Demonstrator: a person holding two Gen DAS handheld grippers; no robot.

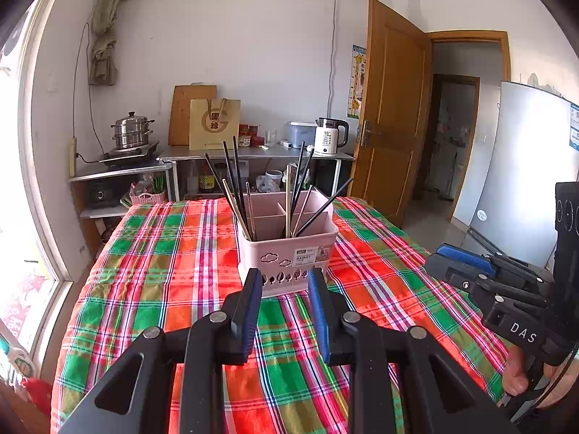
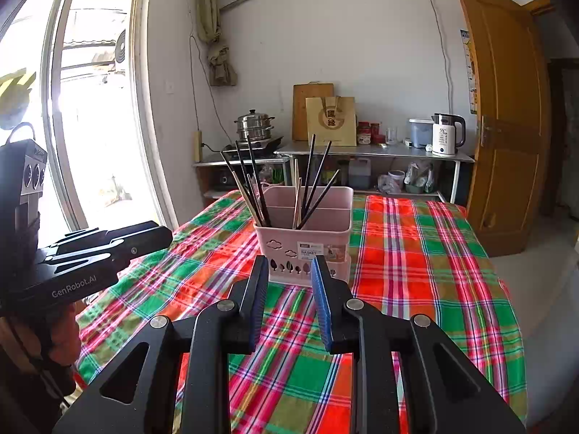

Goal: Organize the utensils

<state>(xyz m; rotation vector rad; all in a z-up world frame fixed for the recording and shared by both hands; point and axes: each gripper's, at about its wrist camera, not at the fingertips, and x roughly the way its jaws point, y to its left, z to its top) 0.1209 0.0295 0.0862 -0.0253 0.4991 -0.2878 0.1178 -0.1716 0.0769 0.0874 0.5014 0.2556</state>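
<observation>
Basket [image 1: 287,249]: straight ahead of both claws, a bit away.
Chopsticks [image 1: 235,188]: stand up tall, leaning.
Left gripper [image 1: 284,278]: spread, holding nothing.
Right gripper [image 2: 289,266]: spread, holding nothing.
Nearer: cannot tell.

— Left wrist view: looking forward and slightly down along own fingers, near the pink plastic divided basket [image 1: 289,249] on the plaid cloth-covered table [image 1: 163,271].

— Right wrist view: same heading, equally near; sharing basket [image 2: 307,238], table [image 2: 416,260], back wall.
</observation>
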